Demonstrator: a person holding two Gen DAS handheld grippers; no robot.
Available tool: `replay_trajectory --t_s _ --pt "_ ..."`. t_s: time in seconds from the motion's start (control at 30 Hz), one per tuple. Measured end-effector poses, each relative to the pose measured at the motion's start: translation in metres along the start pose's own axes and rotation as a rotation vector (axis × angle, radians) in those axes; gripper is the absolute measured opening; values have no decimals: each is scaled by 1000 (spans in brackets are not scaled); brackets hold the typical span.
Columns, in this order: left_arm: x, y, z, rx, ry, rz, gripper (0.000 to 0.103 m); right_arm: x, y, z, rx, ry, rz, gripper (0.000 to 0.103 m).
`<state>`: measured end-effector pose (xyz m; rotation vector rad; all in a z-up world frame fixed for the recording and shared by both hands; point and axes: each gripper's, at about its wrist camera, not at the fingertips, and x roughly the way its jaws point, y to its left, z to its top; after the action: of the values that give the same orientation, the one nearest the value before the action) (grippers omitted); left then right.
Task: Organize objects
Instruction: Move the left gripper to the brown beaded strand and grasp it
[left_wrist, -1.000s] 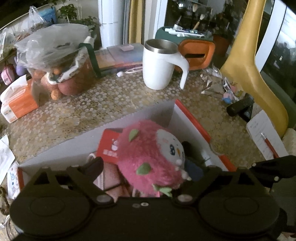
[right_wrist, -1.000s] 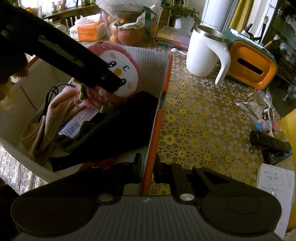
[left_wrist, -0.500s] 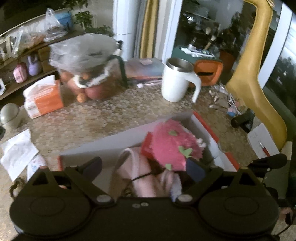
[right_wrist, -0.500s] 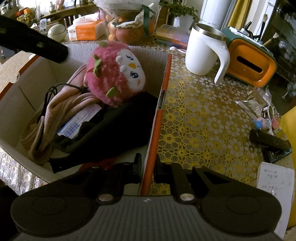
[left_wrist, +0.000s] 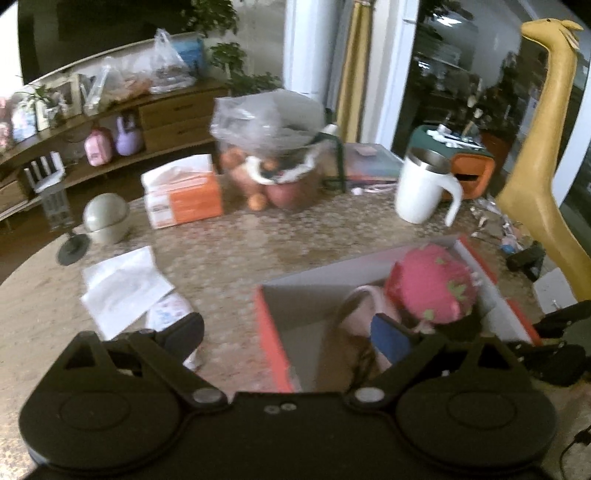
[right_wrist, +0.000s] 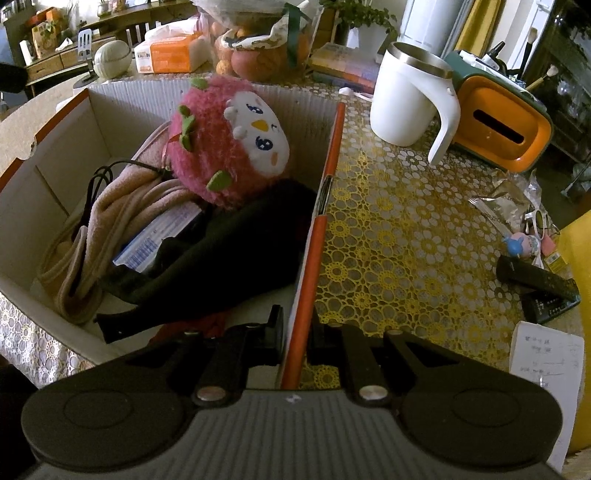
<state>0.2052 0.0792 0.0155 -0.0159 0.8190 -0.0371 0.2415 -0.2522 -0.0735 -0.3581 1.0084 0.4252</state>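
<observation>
A second earlier my left hand-held gripper (left_wrist: 301, 334) had hung right over the round pink plush toy with the white bird face (right_wrist: 229, 142); by this moment I had drawn it back and away to the left side, so that the plush sat in the far right of its view and the bare lace-patterned surface (left_wrist: 229, 254) filled the middle. The plush lay inside the open cardboard box with the orange rim (right_wrist: 327, 177), leaning against the far wall on top of a folded pink towel (right_wrist: 110, 218), a black cable and a dark bag (right_wrist: 221, 254). I judged that item as packed, and the left hand free to go for something else on the surface, perhaps the white crumpled paper (left_wrist: 122, 288) or the small printed packet beside it. Its jaws stood wide apart with nothing between them. My right hand-held gripper (right_wrist: 295, 332) had not moved: its jaws were pinched nearly closed on the near end of the box's orange side wall, one finger inside and one outside, steadying the box.
</observation>
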Motion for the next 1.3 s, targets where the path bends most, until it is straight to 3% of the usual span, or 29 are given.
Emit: replay_trajectory --t_s 0.3,0.67,1.3 --pt "-15 48 -25 -65 -6 62 99 -1 2 0 -10 13 -8 11" --pt "-14 78 -54 -100 -5 105 102 0 4 1 -14 24 -11 11" --pt "34 115 -106 -103 74 196 102 0 3 1 -20 33 -6 11"
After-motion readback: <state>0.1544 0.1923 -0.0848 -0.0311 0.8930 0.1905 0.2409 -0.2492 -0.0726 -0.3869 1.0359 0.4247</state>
